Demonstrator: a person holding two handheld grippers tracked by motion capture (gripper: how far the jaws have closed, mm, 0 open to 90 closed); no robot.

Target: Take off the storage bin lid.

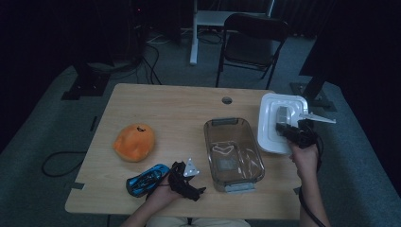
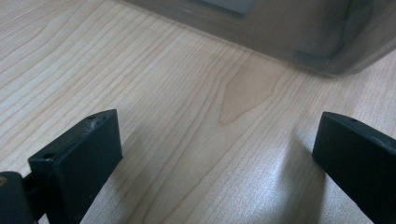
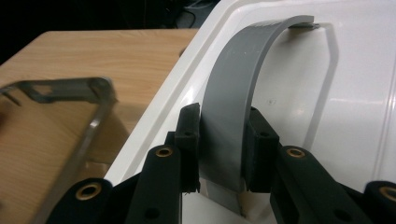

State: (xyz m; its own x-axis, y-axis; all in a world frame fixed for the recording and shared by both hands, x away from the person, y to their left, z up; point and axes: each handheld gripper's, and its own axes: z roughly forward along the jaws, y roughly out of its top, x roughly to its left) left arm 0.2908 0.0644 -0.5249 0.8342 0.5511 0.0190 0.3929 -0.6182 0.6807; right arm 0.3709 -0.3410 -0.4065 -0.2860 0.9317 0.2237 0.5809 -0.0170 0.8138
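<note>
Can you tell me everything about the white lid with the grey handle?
The lid is white, glossy and plastic-looking, a rectangle with rounded corners and a raised rim. A flat grey handle arches over its middle. It sits at the table's right edge, just right of the clear dish, partly past the edge. The right tool is shut on the handle, a black pad on each side. Whether the lid rests on the table or is lifted is hard to tell.

Table (image 1: 161, 106): plush (image 1: 134, 142), dish (image 1: 233, 153), lid (image 1: 272, 137).
</note>
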